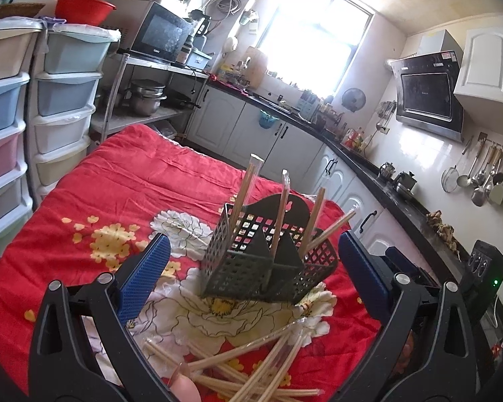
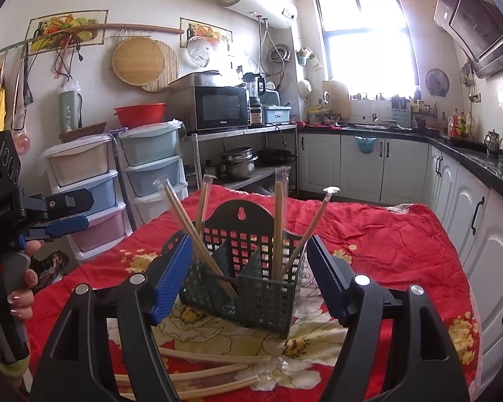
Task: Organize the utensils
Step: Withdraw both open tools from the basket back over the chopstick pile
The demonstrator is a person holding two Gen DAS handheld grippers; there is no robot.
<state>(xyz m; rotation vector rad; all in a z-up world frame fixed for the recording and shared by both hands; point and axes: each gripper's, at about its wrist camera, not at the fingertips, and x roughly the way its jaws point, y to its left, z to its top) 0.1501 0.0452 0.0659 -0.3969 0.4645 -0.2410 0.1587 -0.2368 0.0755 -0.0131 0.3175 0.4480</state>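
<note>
— Where is the basket (image 2: 251, 281)?
— It is seen standing on the red flowered cloth (image 1: 124, 184) over the surface. Four wrapped chopsticks (image 2: 278, 227) are stuck in it.
— And the rest?
— More chopsticks (image 1: 251, 368) are left lying loose in front.
— The hand-held grippers?
— The left hand-held gripper (image 1: 251, 268) and the right hand-held gripper (image 2: 248, 268) are both spread wide. Nothing is held.
</note>
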